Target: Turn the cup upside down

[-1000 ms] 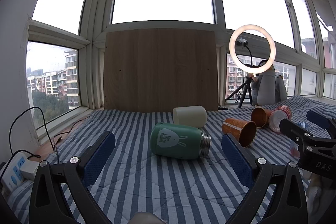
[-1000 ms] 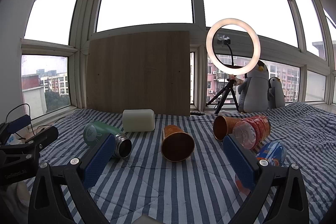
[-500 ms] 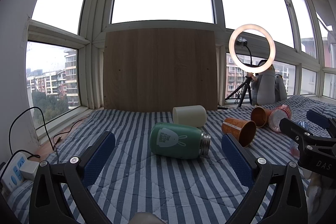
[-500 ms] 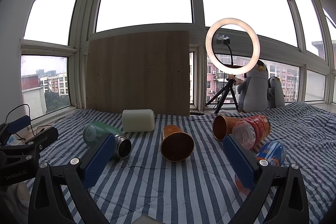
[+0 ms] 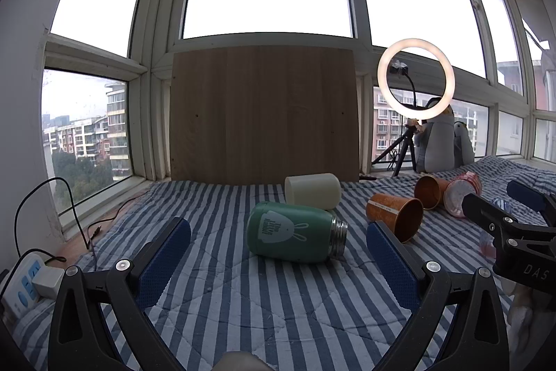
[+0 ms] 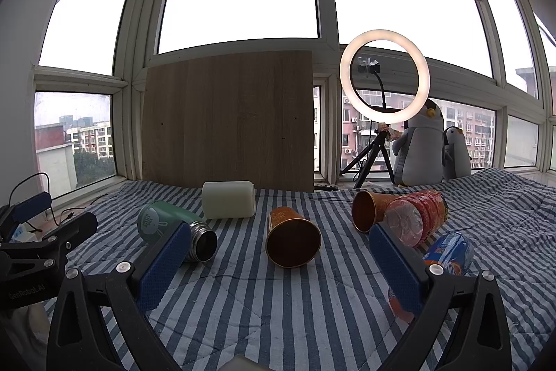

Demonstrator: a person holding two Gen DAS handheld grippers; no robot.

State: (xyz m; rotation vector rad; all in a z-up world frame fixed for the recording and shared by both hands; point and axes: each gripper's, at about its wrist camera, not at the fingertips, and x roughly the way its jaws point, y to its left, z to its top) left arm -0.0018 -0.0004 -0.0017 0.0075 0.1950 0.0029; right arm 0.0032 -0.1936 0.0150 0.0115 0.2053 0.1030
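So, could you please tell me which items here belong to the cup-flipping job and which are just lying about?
Job: orange paper cup on its side; second orange paper cup.

Lying about: green steel flask; cream plastic cup; red-labelled plastic bottle; blue-labelled bottle.

- Left tool [image 5: 278,252]: two black plastic fingers with triangular cut-outs near the base, each tipped with a flat, textured dark-blue pad [image 5: 163,261].
- Round silver screw heads on each finger, two per side, set just behind the pads.
- Right tool [image 6: 278,252]: same build, with black cut-out arms, blue knurled pads [image 6: 394,268] and paired silver screws.
- In the left wrist view, the right tool's black body at the right edge carries pale letters "DAS"; small dark screws along its arm.
- In the right wrist view, the left tool's black body at the left edge reads "GenRobot.AI" in faint grey print.
- A pale rounded part shows at the bottom centre of both views; too cropped to identify.
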